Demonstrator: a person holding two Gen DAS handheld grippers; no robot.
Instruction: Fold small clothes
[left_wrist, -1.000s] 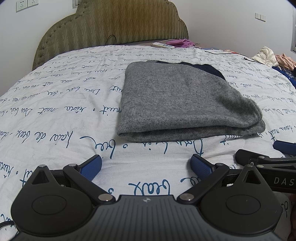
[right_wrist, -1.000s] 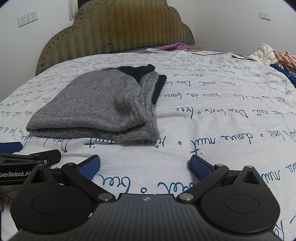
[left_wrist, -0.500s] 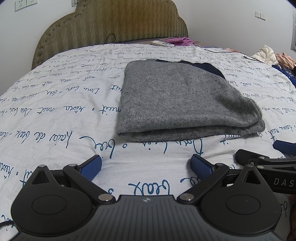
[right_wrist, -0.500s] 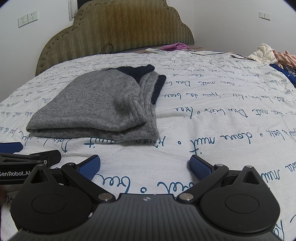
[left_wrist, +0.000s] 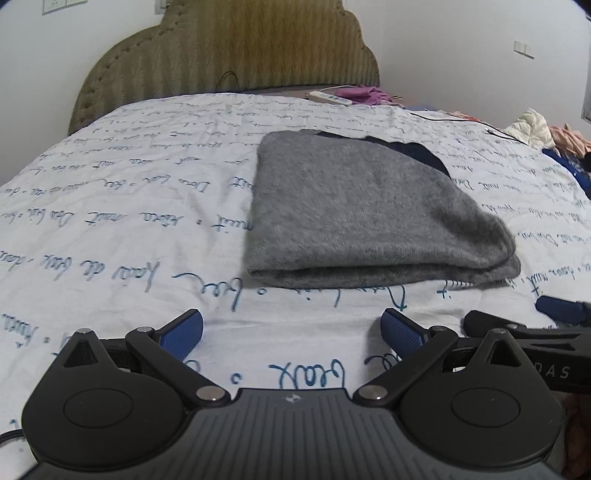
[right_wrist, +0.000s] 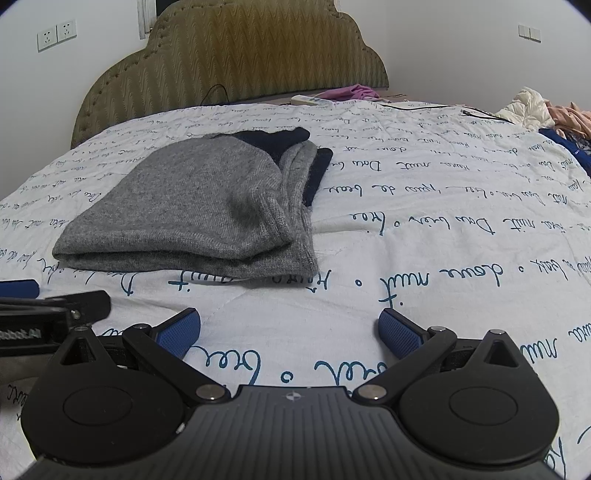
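My left gripper and right gripper both spread wide, empty. Grey knit garment folded mid-bed, just ahead — looks soft, light, floppy. I'd pinch near folded edge, both corners.

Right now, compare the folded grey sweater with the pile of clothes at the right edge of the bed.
The grey sweater is folded flat in neat layers; the clothes pile is a crumpled heap. The sweater lies mid-bed, near both open tongs, left and right; the pile sits far off at the bed's right edge. The sweater is grey with navy trim; the pile mixes cream, pink and blue. Both rest on the script-printed bedspread, untouched.
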